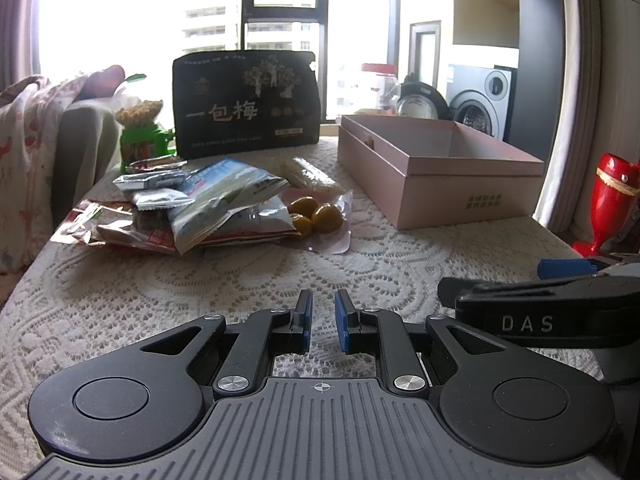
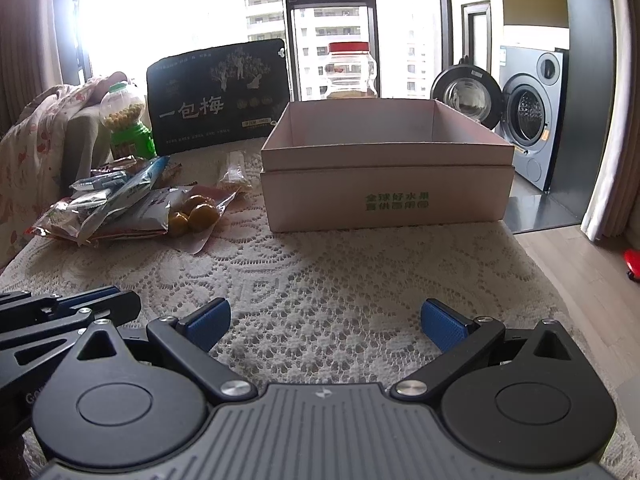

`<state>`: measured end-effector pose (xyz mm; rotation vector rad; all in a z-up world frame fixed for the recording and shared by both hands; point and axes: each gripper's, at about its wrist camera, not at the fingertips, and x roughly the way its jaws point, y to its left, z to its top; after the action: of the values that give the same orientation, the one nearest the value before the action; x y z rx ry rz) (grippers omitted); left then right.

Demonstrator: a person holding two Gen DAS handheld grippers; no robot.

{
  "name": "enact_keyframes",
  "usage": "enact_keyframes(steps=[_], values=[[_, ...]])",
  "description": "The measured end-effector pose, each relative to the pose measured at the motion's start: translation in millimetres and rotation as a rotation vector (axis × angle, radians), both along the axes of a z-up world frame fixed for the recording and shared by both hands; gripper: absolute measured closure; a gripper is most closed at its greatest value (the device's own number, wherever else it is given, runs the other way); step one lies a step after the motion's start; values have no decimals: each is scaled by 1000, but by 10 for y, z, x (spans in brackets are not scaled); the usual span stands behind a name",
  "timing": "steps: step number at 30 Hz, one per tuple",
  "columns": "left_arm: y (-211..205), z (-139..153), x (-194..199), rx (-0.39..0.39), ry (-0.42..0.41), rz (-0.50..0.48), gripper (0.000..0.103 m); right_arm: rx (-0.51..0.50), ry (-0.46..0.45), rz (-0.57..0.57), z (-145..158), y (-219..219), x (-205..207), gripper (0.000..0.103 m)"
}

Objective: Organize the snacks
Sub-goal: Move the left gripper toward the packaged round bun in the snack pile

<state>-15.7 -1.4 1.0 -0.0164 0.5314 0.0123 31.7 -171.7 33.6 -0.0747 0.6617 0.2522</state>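
Note:
A heap of snack packets [image 1: 192, 208] [image 2: 116, 208] lies on the lace-covered table [image 1: 180, 300] at the left. A clear pack of green fruits [image 1: 316, 218] [image 2: 194, 212] sits at the heap's right edge. To the right stands an open pink box [image 1: 460, 184] [image 2: 384, 196], its inside showing nothing. My left gripper [image 1: 323, 300] hovers low over the cloth in front of the heap, shut with nothing between its pads. My right gripper [image 2: 325, 308] is wide open and empty, facing the box from the near side.
A big black snack bag [image 1: 246, 104] [image 2: 216, 100] stands upright at the table's back, a green candy dispenser [image 1: 142, 132] [image 2: 124, 120] beside it. A red-lidded clear jar [image 2: 352, 68] sits behind the box. A cloth-draped chair is left; a washing machine [image 2: 528, 112] is beyond.

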Motion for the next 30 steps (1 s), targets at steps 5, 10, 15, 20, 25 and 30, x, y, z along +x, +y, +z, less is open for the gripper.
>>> enact_keyframes(steps=[5,10,15,20,25,30], values=[[274,192,-11,-76,-49,18,85,17,-23,89,136,70,-4,1],[892,496,84,-164,-65,22,85,104,31,220,325,277,228,1],[1755,643,256,-304,33,74,85,-76,-100,321,499,886,316,1],[2289,706,370,-310,85,214,85,-219,-56,342,588,1599,693,10],[2641,676,361,-351,67,261,85,33,229,469,707,2166,1333,11],[2829,524,234,-447,27,236,85,95,274,432,502,2848,1803,11]])
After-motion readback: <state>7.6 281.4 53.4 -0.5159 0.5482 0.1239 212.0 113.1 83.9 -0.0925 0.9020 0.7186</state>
